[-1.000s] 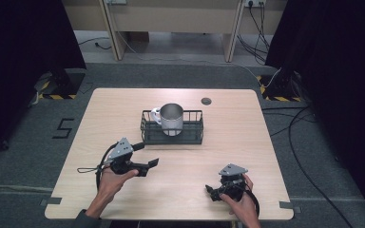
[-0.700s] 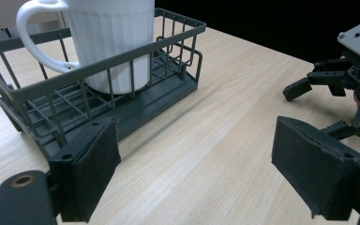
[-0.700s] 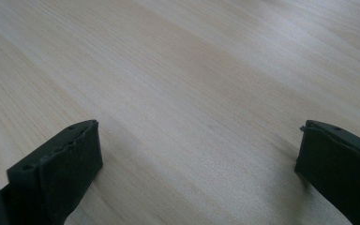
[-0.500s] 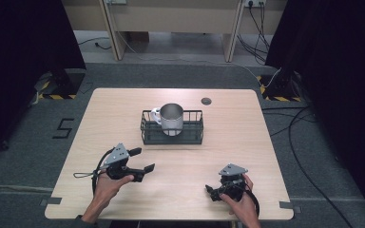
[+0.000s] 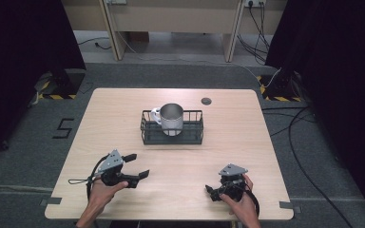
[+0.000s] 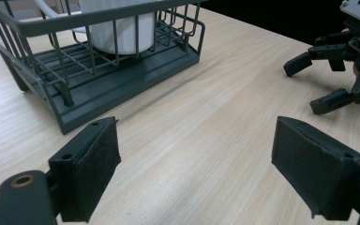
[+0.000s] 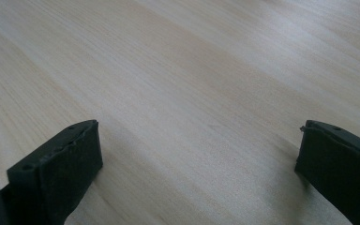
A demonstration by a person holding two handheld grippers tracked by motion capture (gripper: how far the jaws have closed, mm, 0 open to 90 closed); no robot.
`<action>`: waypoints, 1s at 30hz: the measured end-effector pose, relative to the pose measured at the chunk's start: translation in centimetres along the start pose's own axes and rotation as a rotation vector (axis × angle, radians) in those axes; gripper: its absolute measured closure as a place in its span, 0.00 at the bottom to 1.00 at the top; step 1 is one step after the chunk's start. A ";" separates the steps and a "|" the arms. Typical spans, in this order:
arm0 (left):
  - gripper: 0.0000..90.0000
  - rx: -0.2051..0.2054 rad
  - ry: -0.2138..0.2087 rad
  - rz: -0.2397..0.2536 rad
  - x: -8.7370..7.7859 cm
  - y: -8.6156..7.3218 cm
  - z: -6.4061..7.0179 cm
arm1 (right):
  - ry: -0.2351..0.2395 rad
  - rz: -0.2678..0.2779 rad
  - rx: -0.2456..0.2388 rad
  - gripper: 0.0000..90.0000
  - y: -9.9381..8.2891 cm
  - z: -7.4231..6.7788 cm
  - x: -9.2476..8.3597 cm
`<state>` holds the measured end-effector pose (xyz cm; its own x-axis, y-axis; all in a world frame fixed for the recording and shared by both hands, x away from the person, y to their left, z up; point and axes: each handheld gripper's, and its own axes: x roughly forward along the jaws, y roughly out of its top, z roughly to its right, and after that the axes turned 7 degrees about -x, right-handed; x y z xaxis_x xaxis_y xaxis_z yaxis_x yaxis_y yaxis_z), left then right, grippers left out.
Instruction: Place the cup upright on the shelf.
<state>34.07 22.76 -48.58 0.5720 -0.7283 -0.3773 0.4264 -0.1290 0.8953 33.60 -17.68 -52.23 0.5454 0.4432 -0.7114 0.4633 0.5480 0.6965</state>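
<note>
You are at a pale wooden table (image 5: 123, 118) with a plain grain and rounded corners, standing on grey carpet (image 5: 38, 142). A small dark round plug (image 5: 206, 100) sits in the tabletop near the far edge, right of centre. On the floor to the left of the table there is a number five marked in black (image 5: 62, 128), and yellow-and-black striped tape (image 5: 52, 96) lies on the floor at both far corners. Black curtains (image 5: 24, 38) close off the room on both sides, and cables (image 5: 309, 128) trail over the carpet on the right. Beyond the table stands a light wooden desk frame (image 5: 171, 19).

The dark wire rack (image 5: 171, 135) sits at the middle of the table, a little toward the far side. The metal mug (image 5: 172, 118) stands upright inside it, its white handle pointing left.

Your left gripper (image 5: 134, 166) is near the front left of the table, well apart from the rack, aimed to the right. Its jaws stand wide apart and hold nothing; in the left gripper view there is only bare wood between them, with the rack (image 6: 122, 70) ahead to the left.

Your right gripper (image 5: 212, 191) is near the front right edge, low over the table. Its jaws are also spread wide with nothing between them but tabletop (image 7: 192, 93).
</note>
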 end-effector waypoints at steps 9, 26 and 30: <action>0.17 0.002 -0.009 -0.008 -0.7 -1.0 -0.4 | 0.001 -0.001 0.000 0.01 0.0 0.0 0.0; 0.17 0.043 -0.011 -0.076 -1.4 -2.8 -0.7 | 0.002 -0.002 0.006 0.01 0.0 -0.1 0.0; 0.17 0.039 -0.010 -0.101 -1.8 -3.1 -0.8 | 0.002 -0.003 0.001 0.01 0.0 -0.1 0.0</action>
<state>32.25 24.95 -50.89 0.5203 -0.7171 -0.4638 0.4540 -0.2277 0.8614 33.51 -17.64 -52.22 0.5427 0.4430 -0.7136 0.4654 0.5486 0.6946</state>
